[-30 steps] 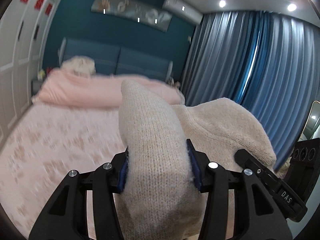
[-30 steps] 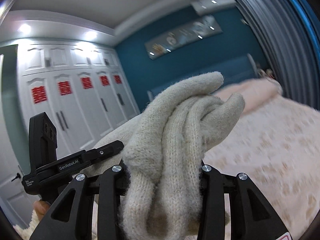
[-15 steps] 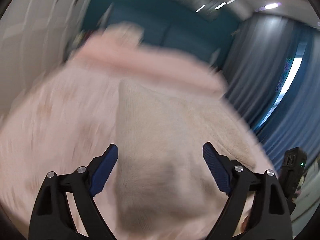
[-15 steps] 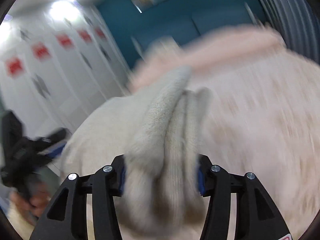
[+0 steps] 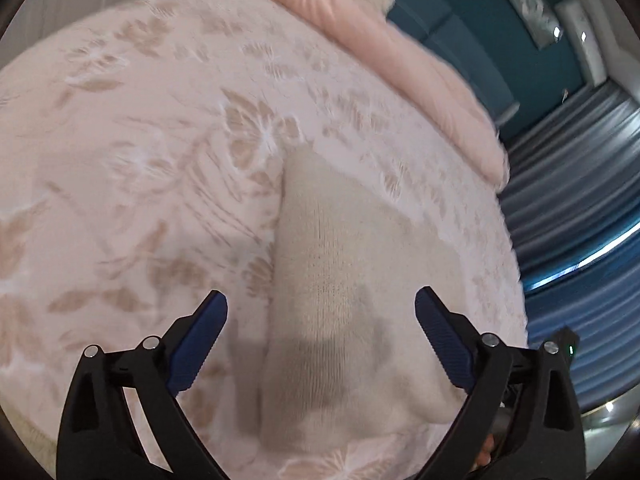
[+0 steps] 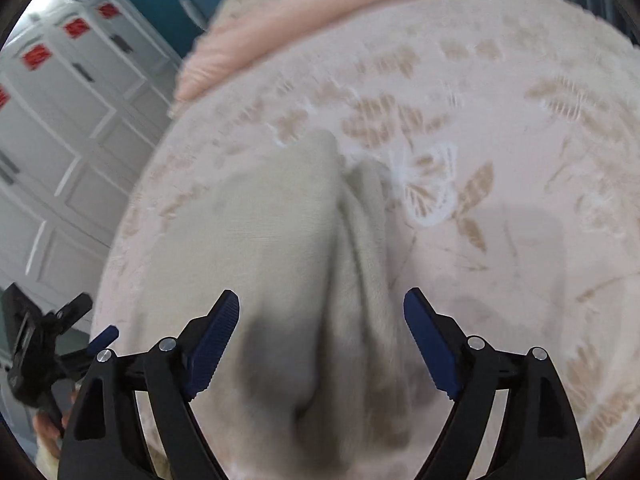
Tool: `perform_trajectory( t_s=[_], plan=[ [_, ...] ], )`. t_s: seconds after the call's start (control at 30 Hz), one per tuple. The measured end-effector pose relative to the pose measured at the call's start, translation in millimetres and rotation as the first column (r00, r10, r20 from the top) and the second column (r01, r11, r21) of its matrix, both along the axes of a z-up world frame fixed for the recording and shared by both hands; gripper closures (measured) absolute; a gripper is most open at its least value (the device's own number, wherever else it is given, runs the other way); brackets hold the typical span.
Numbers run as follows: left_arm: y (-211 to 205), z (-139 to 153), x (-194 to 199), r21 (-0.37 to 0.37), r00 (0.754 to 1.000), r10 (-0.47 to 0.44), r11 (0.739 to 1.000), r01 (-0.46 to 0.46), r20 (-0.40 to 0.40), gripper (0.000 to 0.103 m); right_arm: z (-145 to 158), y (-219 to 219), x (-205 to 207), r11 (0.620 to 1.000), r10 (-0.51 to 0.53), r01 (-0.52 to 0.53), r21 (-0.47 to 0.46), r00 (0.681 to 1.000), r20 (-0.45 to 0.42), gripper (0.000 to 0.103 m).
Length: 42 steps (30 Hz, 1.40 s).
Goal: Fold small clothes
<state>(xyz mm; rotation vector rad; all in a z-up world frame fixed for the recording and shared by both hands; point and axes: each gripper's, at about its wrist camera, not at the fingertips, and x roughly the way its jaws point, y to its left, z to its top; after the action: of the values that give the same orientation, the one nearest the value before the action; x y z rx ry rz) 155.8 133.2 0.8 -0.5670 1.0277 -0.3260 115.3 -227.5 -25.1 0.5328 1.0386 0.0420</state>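
A cream knitted garment (image 5: 332, 300) lies on the pink patterned bedspread (image 5: 140, 140). In the left wrist view my left gripper (image 5: 320, 308) is open, its blue-padded jaws spread either side of the knit, just above it. In the right wrist view the same garment (image 6: 304, 264) lies bunched with a lengthwise crease, and my right gripper (image 6: 322, 304) is open over it, jaws wide apart. The left gripper also shows at the lower left of the right wrist view (image 6: 72, 328).
A pink duvet (image 5: 400, 60) is rolled along the head of the bed, below a teal headboard (image 5: 520, 40). Blue curtains (image 5: 580, 220) hang on the right. White wardrobe doors (image 6: 60, 140) stand on the left.
Both grippers swung down from holding the garment up in the air to the bed. Both opened and let go; the garment now rests on the bedspread.
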Motion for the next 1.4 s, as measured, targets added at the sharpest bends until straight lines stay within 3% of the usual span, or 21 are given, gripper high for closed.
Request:
perform_trajectory(
  t_s=[0.07,0.1,0.17,0.23,0.33,0.4,0.47,0.53,0.57,0.6,0.67,0.73,0.8,0.9,1.0,1.07,1.13,1.23,1.33,1.37,1.4],
  plan=[
    [-17,-25,15,-0.020,0.995,-0.053,0.998,0.051,-0.088,0.010,-23,0,11,0.995,-0.011,0.016,0.094,0.998,-0.054,0.022],
    [-19,-36,18,-0.027,0.991,-0.067,0.998,0.064,-0.117,0.011,-26,1,12,0.991,-0.008,0.014,0.133,0.999,-0.049,0.036],
    [-31,-54,26,-0.072,0.980,-0.118,0.992,0.108,-0.160,0.032,-19,5,13,0.989,-0.005,0.010,0.148,1.000,-0.031,0.062],
    [-34,-48,29,-0.079,0.982,-0.112,0.992,0.101,-0.152,0.049,13,13,11,0.992,0.028,-0.037,0.124,0.997,0.067,0.069],
    [-37,-7,33,-0.075,0.989,-0.142,0.987,0.139,-0.048,0.056,66,24,3,0.993,0.064,-0.085,0.088,0.973,0.223,0.071],
    [-38,23,32,-0.054,0.988,-0.146,0.987,0.148,0.043,0.056,87,26,-2,0.995,0.061,-0.082,0.060,0.955,0.291,0.070],
    [-37,37,33,-0.050,0.987,-0.135,0.989,0.139,0.083,0.054,75,21,4,0.997,0.046,-0.061,0.046,0.962,0.268,0.065],
    [-42,29,35,0.008,0.987,-0.134,0.991,0.134,0.083,0.045,39,14,14,0.999,0.044,-0.046,0.007,0.984,0.170,0.060],
    [-47,16,38,0.072,0.988,-0.140,0.988,0.136,0.064,0.044,11,9,19,0.999,0.023,-0.021,-0.044,0.999,0.048,0.060],
    [-50,1,40,0.121,0.989,-0.146,0.982,0.142,0.029,0.044,2,6,22,0.998,-0.002,0.001,-0.070,1.000,-0.005,0.066],
    [-48,-21,36,0.231,0.992,-0.119,0.965,0.125,-0.039,0.047,12,-3,6,0.999,-0.041,0.041,0.014,0.997,0.071,0.066],
    [-37,-12,24,0.201,0.994,-0.105,0.974,0.101,0.012,0.046,46,3,-12,0.999,-0.029,0.035,-0.036,0.989,0.148,0.065],
    [-32,3,8,0.229,0.993,-0.113,0.968,0.100,0.044,0.046,69,16,-22,0.998,0.030,-0.017,-0.065,0.978,0.206,0.068],
    [-38,21,-21,0.273,0.985,-0.132,0.957,0.098,0.111,0.045,75,46,-21,0.979,0.154,-0.123,-0.164,0.969,0.192,0.076],
    [-62,9,-28,0.368,0.981,-0.174,0.921,0.132,0.086,0.045,26,58,-10,0.937,0.192,-0.175,-0.301,0.981,0.026,0.093],
    [-73,-16,-27,0.446,0.983,-0.184,0.881,0.158,0.017,0.045,15,48,-19,0.951,0.166,-0.149,-0.270,0.985,0.042,0.095],
    [-72,-25,-29,0.462,0.986,-0.168,0.873,0.155,-0.013,0.044,39,48,-25,0.966,0.132,-0.113,-0.234,0.989,0.068,0.096],
    [-65,-26,-32,0.432,0.990,-0.142,0.892,0.133,-0.012,0.044,59,55,-31,0.962,0.166,-0.138,-0.237,0.981,0.105,0.099],
    [-66,-28,-32,0.442,0.991,-0.135,0.888,0.128,-0.016,0.044,27,60,-25,0.921,0.199,-0.193,-0.338,0.980,-0.017,0.100],
    [-67,-28,-33,0.449,0.991,-0.133,0.885,0.126,-0.017,0.043,9,54,-21,0.920,0.193,-0.204,-0.334,0.979,-0.066,0.102],
    [-69,-27,-34,0.452,0.991,-0.135,0.883,0.129,-0.019,0.043,4,43,-24,0.948,0.168,-0.175,-0.266,0.985,-0.051,0.103]
  ],
)
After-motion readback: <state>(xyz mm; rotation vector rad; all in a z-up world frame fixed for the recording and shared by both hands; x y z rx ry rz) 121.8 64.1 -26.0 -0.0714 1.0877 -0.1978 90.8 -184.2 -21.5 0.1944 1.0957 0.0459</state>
